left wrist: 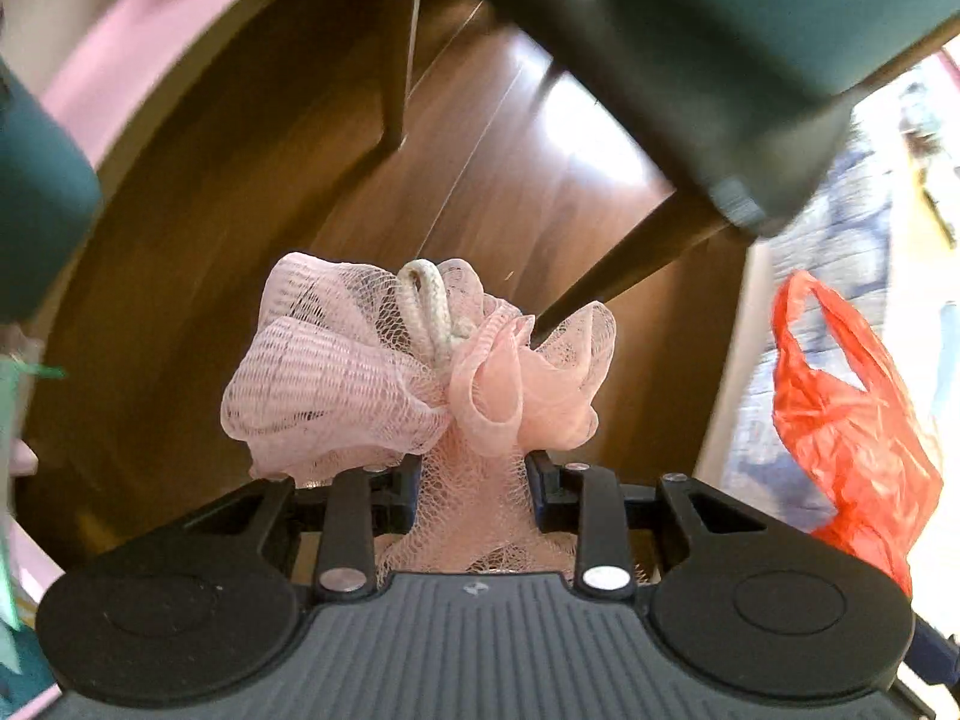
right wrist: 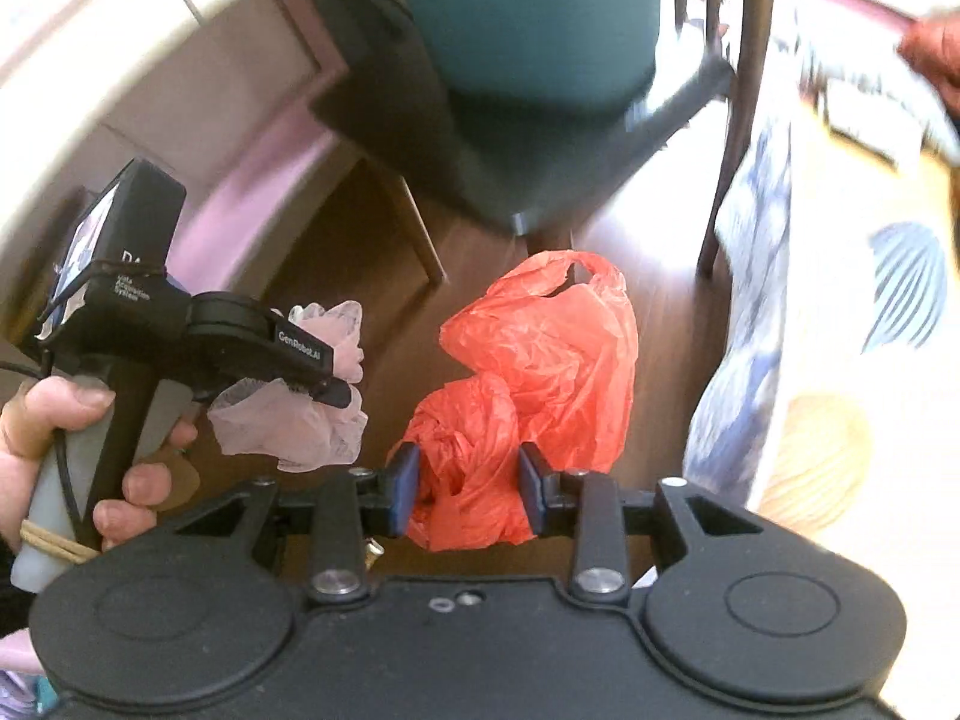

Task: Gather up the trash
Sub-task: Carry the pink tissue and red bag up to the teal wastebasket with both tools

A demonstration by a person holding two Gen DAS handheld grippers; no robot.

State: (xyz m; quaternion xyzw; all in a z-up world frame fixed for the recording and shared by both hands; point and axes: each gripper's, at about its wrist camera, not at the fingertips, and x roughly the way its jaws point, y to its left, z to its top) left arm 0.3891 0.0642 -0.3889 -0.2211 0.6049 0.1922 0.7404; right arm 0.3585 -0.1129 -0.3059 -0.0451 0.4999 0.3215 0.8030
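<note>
**Inspector A:** Left gripper (left wrist: 474, 480): what sits between the fingers?

**Inspector B:** A pink mesh bath sponge (left wrist: 414, 372). Its lower gathered part runs down between the two blue pads, which are closed against it on both sides. The bulk of the mesh billows out past the fingertips, with a white cord loop (left wrist: 429, 312) on top. It hangs in the air above the wooden floor (left wrist: 516, 138), touching nothing else.

**Inspector A:** And the right gripper (right wrist: 468, 489)?

**Inspector B:** Clamped on an orange plastic bag (right wrist: 540, 360). A crumpled fold of the bag is pinched between its blue pads; the rest spreads beyond the fingertips, one handle loop uppermost. The bag is also off the floor.

**Inspector A:** Relation of the two items?

**Inspector B:** In the right wrist view the sponge is left of the bag, near it but apart. A person's hand (right wrist: 72, 450) grips the left tool's handle at the left edge of that view.

**Inspector A:** Surroundings?

**Inspector B:** A teal upholstered chair (right wrist: 528, 60) with dark legs stands beyond both items. A patterned cloth (right wrist: 840, 300) hangs along the right side. Both are blurred.
</note>
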